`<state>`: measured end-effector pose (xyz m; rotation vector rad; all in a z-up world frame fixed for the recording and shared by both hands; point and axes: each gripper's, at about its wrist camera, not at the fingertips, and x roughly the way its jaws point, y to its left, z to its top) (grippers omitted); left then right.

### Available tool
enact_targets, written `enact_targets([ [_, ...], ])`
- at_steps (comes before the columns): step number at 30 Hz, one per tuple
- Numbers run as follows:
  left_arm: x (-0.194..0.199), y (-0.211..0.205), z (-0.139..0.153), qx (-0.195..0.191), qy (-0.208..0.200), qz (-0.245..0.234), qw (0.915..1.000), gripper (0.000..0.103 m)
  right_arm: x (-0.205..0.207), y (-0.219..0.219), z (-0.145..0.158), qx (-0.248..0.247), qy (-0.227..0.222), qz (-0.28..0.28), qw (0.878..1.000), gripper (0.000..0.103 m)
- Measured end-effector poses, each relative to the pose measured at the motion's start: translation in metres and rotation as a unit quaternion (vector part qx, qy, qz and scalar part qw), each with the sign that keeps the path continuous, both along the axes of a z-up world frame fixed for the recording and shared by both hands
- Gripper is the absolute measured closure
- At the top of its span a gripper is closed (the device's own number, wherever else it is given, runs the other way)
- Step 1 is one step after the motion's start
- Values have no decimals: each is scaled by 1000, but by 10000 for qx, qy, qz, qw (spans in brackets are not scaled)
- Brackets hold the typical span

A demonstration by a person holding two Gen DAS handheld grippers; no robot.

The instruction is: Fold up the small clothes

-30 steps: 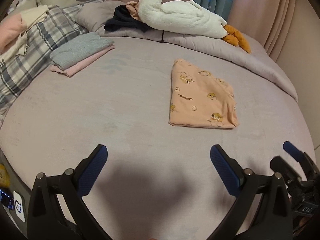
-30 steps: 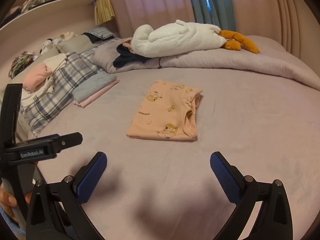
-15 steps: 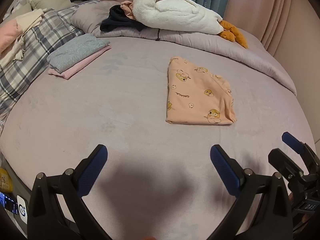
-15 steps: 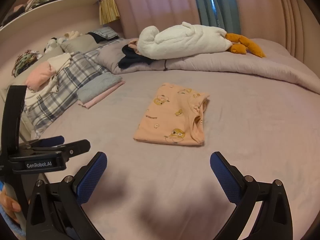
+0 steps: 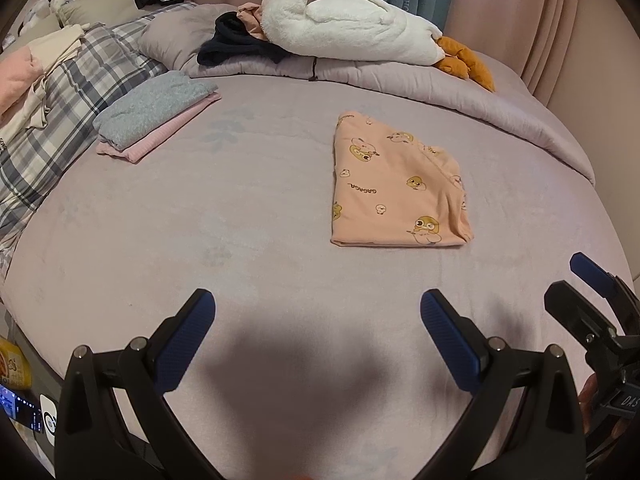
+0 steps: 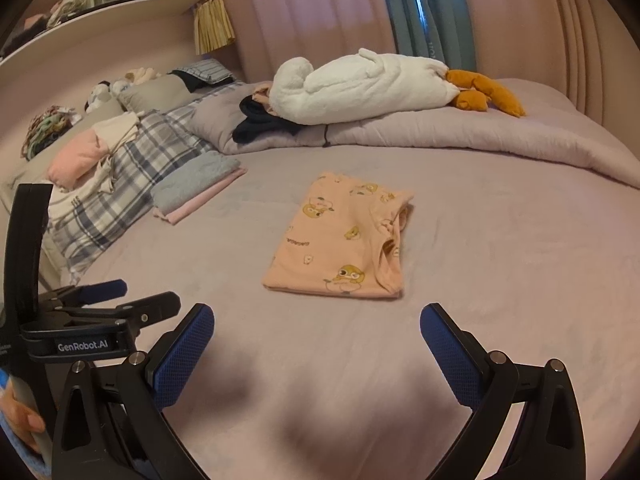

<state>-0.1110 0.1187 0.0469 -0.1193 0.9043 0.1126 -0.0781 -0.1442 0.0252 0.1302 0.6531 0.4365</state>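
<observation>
A peach garment with cartoon prints [image 5: 396, 192] [image 6: 344, 240] lies folded into a flat rectangle on the mauve bed [image 5: 224, 220]. My left gripper [image 5: 316, 328] hovers open over the near part of the bed, well short of the garment, with nothing between its blue pads. My right gripper [image 6: 316, 340] is open too, empty, just in front of the garment's near edge. In the right wrist view the left gripper [image 6: 108, 300] shows at the lower left, held by a hand [image 6: 20, 420].
A folded grey and pink stack [image 5: 152, 120] [image 6: 196, 188] sits at the left beside a plaid blanket [image 5: 60, 120]. A white goose plush [image 5: 348, 28] and dark clothes [image 5: 236, 44] rest on the rolled duvet [image 5: 460, 104] at the back. Curtains hang behind.
Both grippers have drawn back and risen slightly, so the folded peach garment sits a little farther away. Both stay open; the garment has not moved.
</observation>
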Motion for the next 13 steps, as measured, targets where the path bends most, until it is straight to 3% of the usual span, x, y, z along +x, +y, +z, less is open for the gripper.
enact_targets([
  [13,0,-7,2,67,-42,-37,10000,0,2,-2,2,40,19,-50,10000,1],
])
